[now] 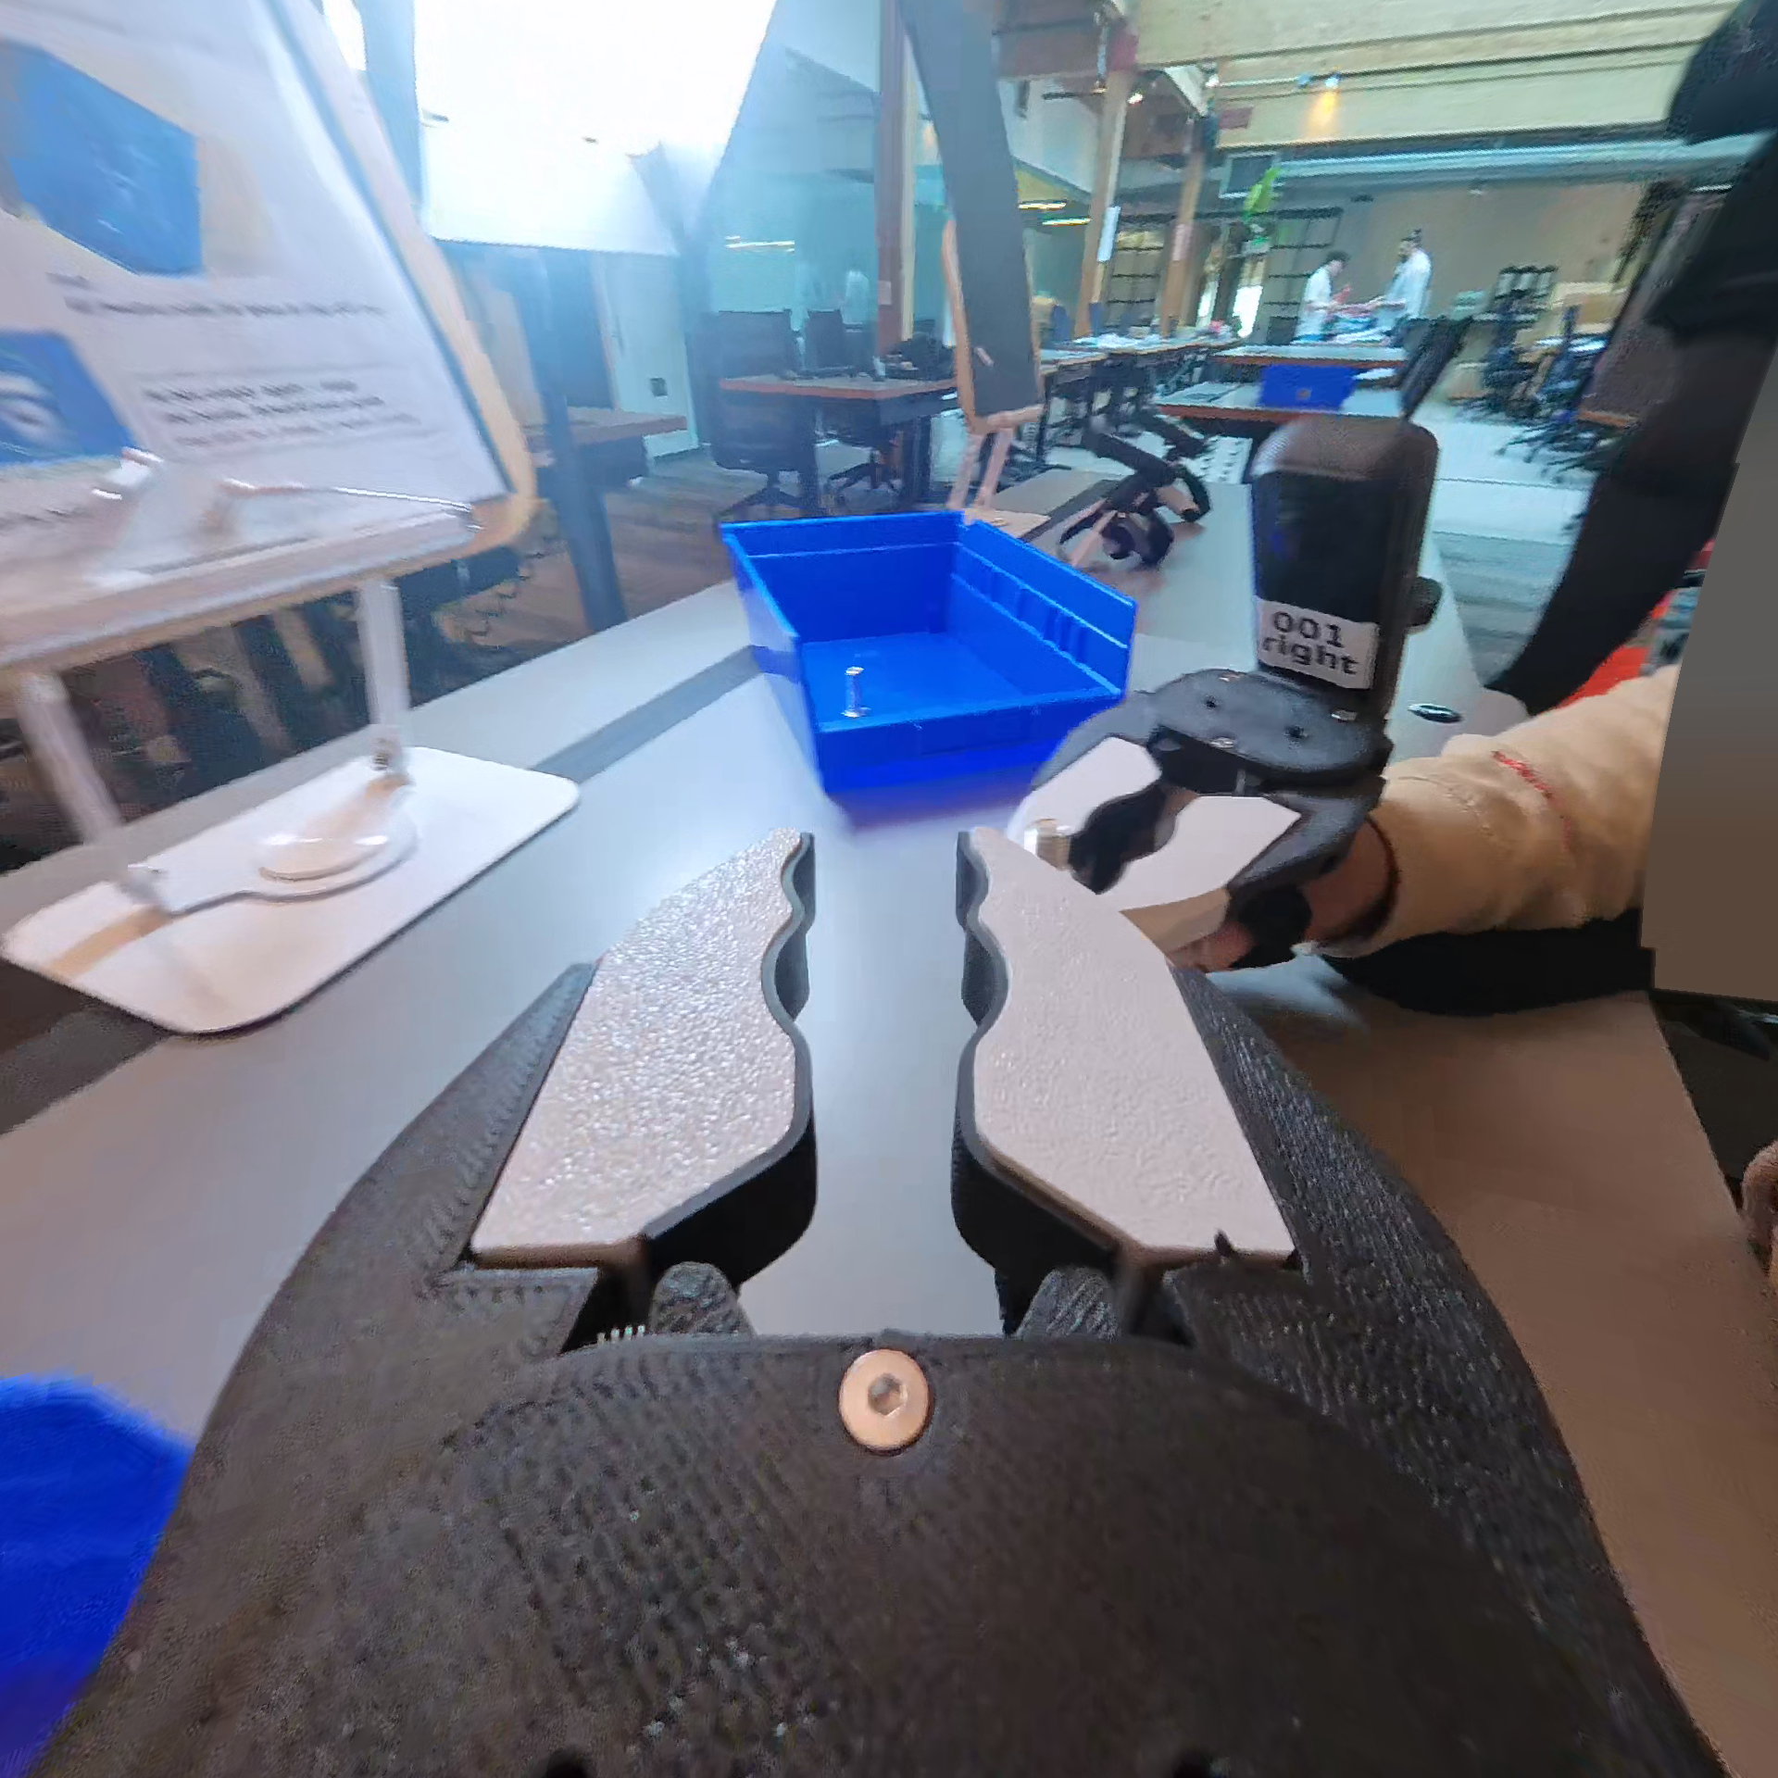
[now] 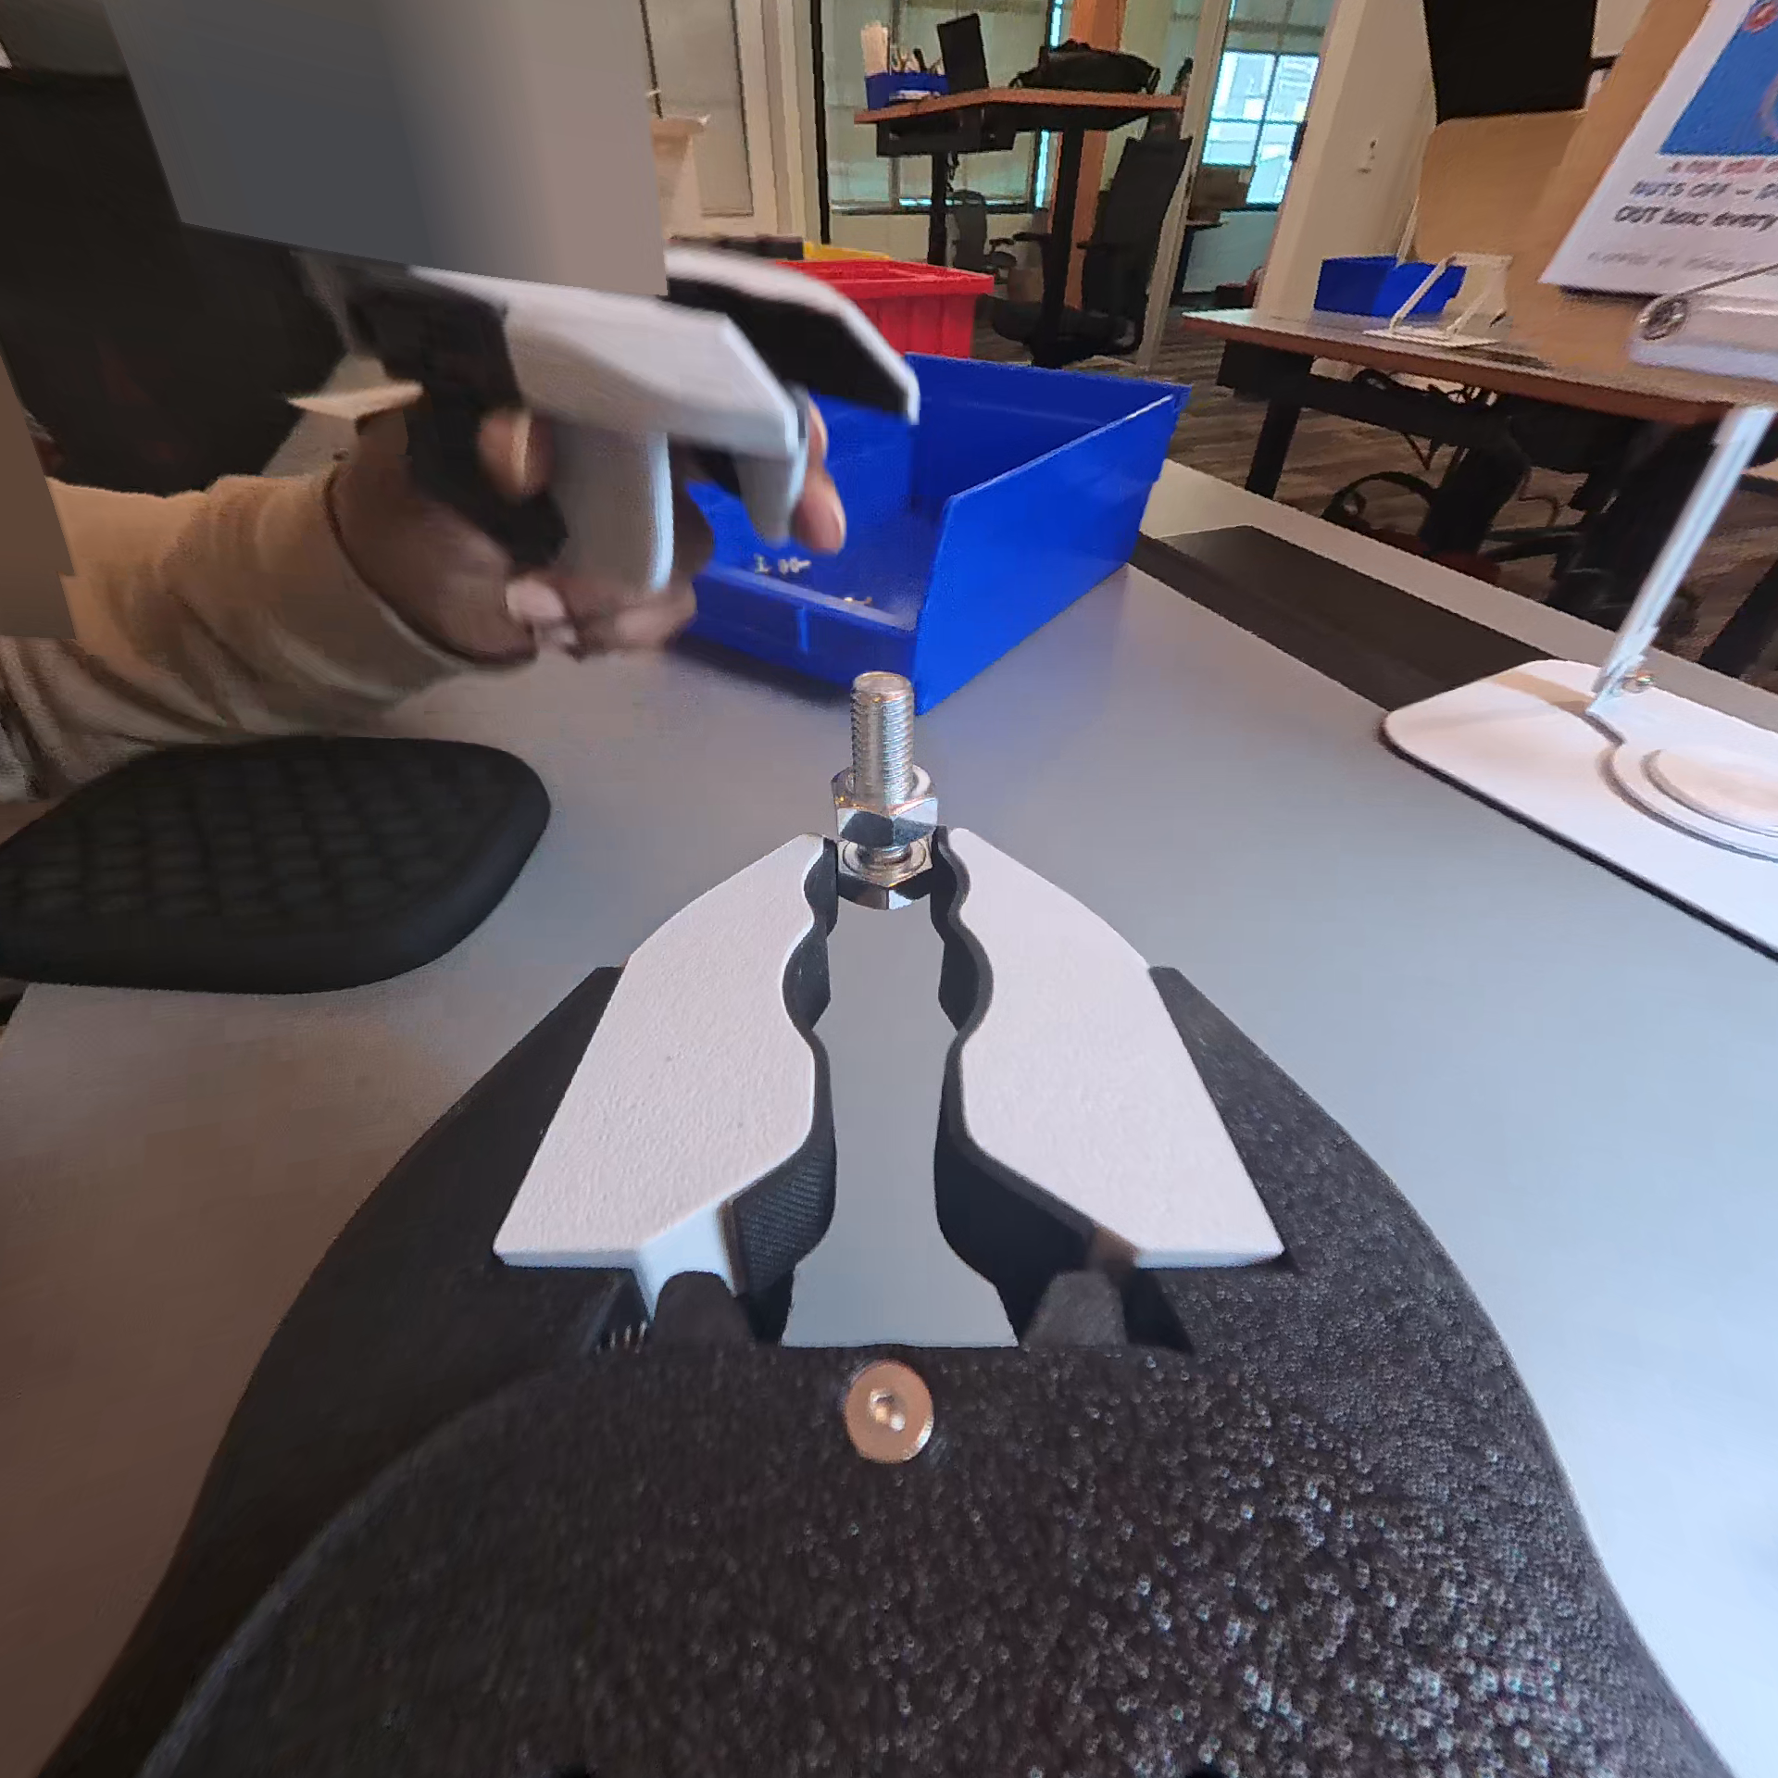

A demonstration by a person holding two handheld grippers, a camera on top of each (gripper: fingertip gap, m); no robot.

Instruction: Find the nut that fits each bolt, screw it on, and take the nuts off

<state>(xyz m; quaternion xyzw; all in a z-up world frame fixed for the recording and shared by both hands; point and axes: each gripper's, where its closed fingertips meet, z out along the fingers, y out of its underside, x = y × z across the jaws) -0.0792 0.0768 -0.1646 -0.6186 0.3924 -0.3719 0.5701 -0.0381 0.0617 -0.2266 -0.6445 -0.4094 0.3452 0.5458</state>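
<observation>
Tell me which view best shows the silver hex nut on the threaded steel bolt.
Right wrist view: the silver hex nut sits centred and sharp on the upright threaded steel bolt. Left wrist view shows only the bolt's tip; nut hidden behind its own finger.

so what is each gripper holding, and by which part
Right gripper: upright silver threaded bolt, pinched at its hex head below the nut. Left gripper: open, holding nothing.

Table [image 2: 1203, 866] around your bolt [image 2: 883, 731] is bare. Blue bin [image 2: 1039, 539] sits behind it. Paper stand [image 2: 1559, 770] blocks the right, black pad [image 2: 250, 856] the left.
</observation>
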